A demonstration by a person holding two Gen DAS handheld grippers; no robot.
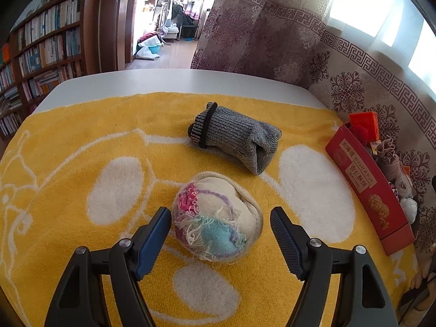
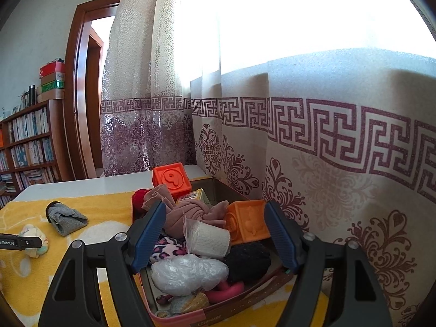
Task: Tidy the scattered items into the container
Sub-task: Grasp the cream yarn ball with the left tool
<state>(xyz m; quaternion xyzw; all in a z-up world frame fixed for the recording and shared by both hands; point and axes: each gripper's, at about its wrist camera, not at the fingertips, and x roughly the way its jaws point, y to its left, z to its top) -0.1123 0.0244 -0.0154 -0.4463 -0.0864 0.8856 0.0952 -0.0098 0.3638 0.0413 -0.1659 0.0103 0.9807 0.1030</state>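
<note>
In the left wrist view, a fluffy yellow terry towel [image 1: 68, 163] with white oval patches is spread over a smooth white table [image 1: 163, 79]. At lower centre, a rounded cream sock ball [image 1: 218, 218], frayed with pink, purple and turquoise threads, is framed by the left gripper [image 1: 220, 218]; its ribbed blue pads are spread on either side, apparently not pressing it. Above it lies a ribbed grey knit sock roll [image 1: 234, 139] with a black-edged cuff. At the right edge stands the red rectangular box [image 1: 362, 190].

In the right wrist view, the box [image 2: 190, 317] is crowded with soft bundles, a crinkled plastic bag [image 2: 188, 272] and orange embossed cubes [image 2: 248, 223]. The right gripper [image 2: 215, 237] is held over it, pads wide apart, empty.
</note>
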